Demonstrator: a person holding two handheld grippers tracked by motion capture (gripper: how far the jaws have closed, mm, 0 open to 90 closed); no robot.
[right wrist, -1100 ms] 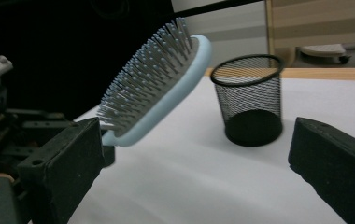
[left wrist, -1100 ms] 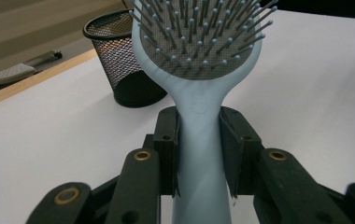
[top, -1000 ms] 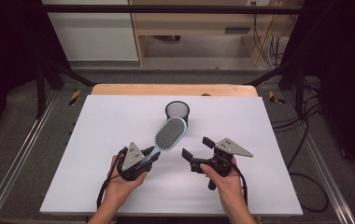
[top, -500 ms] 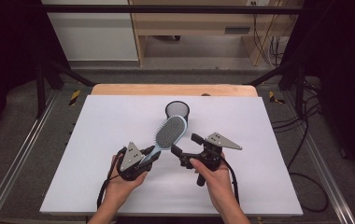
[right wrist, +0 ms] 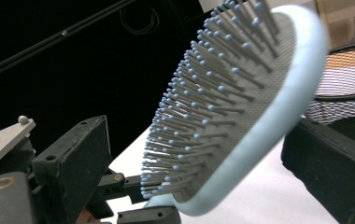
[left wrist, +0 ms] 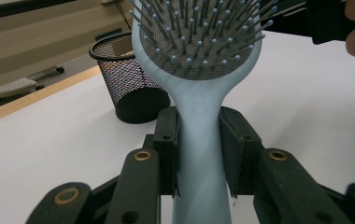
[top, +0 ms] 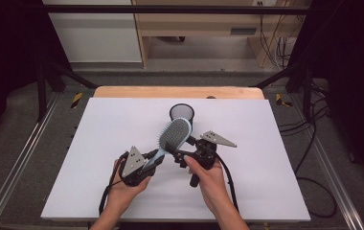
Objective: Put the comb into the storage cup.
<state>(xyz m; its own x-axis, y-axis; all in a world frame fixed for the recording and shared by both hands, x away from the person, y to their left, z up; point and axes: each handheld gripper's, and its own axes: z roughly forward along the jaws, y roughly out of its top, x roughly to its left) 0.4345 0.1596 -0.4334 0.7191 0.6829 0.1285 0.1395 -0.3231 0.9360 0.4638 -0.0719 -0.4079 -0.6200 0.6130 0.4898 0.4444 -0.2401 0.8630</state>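
A pale blue hairbrush point(top: 174, 134) with a grey bristle pad is held tilted above the white table point(top: 98, 143). My left gripper point(top: 153, 158) is shut on its handle point(left wrist: 199, 154), head pointing away and up. My right gripper point(top: 182, 148) has come in from the right and stands open, one jaw on each side of the brush head point(right wrist: 241, 107). Its jaws have just been closing a little; a gap still shows between the bristle tips and the pad point(right wrist: 77, 154) facing them. A black mesh cup point(top: 181, 113) stands upright just behind the brush.
A wooden strip point(top: 177, 92) borders the table's far edge. Metal rails point(top: 22, 163) run along both sides, with cables point(top: 314, 143) on the floor at the right. Bare white surface lies left, right and in front of the hands.
My right gripper has moved left, toward the brush, and its jaws now straddle the brush head. The left gripper and the brush have stayed in place.
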